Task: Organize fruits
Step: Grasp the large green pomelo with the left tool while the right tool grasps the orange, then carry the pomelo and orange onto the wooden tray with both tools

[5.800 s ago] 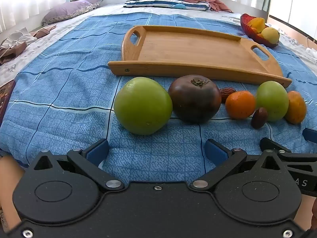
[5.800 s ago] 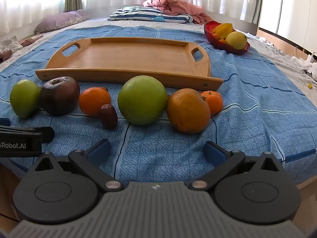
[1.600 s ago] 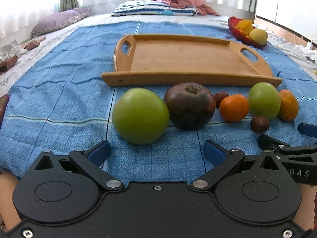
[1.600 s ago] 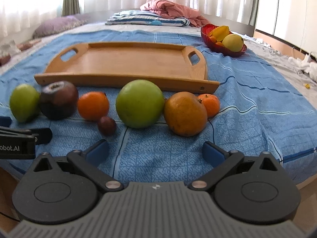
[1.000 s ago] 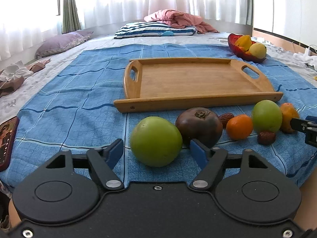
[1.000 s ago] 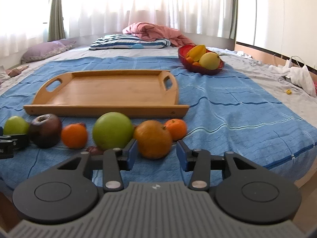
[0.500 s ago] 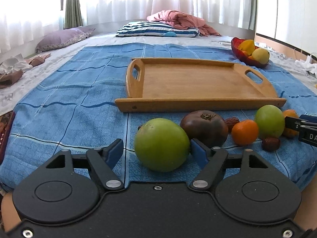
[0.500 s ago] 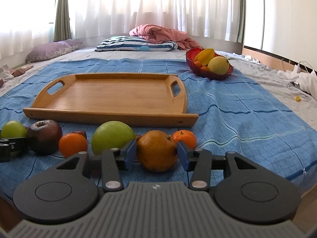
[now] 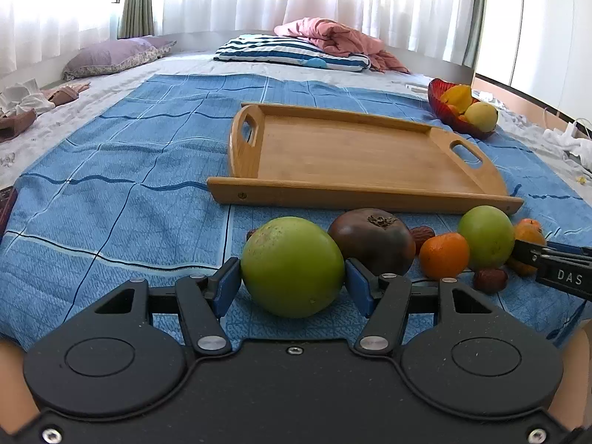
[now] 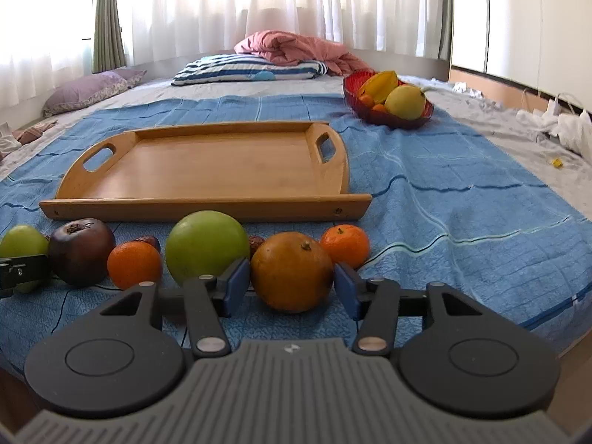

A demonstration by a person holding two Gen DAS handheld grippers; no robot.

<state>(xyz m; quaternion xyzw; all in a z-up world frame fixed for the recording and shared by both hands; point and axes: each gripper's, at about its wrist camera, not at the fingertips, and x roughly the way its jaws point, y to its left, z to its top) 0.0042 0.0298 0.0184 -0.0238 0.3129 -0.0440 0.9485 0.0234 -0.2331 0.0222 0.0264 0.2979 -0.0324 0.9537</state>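
Blue pads of the left gripper [image 9: 291, 288] were closing onto the green apple [image 9: 292, 266]; the right gripper [image 10: 291, 289], jaws opening, now straddled the orange [image 10: 291, 272] ungripped, tray [image 9: 355, 192] still empty.

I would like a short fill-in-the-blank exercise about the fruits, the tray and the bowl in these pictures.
1. The wooden tray holds ____ fruit.
2. The fruit between the left tool pads is ____ in colour.
3. The red bowl sits on the ____ blanket.

Missing words: no; green; blue
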